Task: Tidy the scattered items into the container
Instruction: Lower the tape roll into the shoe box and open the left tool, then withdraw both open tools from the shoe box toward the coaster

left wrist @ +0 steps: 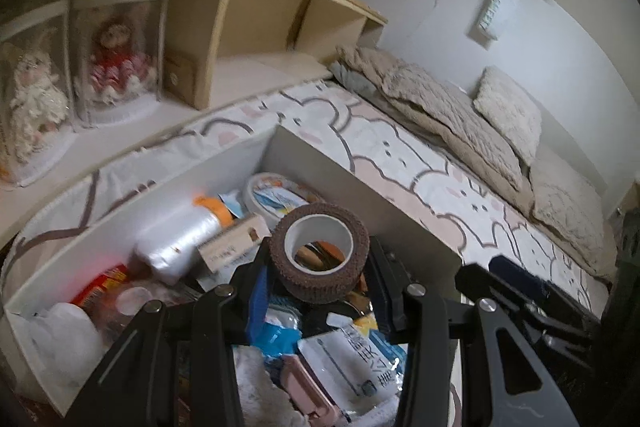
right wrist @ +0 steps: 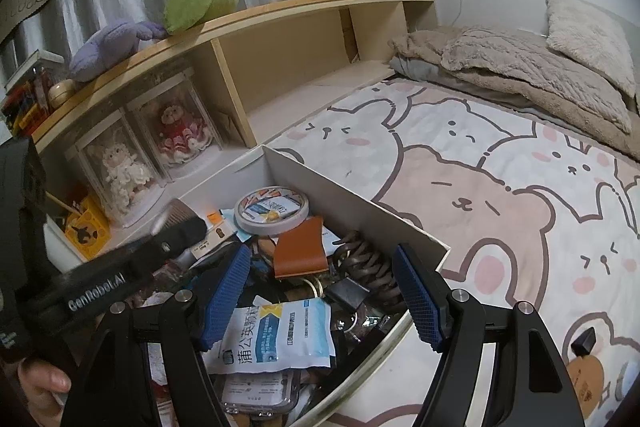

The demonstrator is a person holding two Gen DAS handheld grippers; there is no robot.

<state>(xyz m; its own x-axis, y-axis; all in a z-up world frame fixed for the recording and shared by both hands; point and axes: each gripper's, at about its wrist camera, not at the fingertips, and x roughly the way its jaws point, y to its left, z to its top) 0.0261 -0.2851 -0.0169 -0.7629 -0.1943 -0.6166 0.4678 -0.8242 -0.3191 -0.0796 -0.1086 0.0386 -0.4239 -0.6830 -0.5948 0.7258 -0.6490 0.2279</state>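
Gripping brown tape roll [left wrist: 319, 254], hole tilted upward, over container [left wrist: 416, 227]

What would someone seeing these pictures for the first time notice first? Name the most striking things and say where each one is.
First, the brown tape roll held in the left tongs above the white box, which is crammed with packets and odds and ends. Next, the cartoon bear bedsheet spreading to the box's right. Then the two boxed dolls under the wooden shelf, with plush toys on top.
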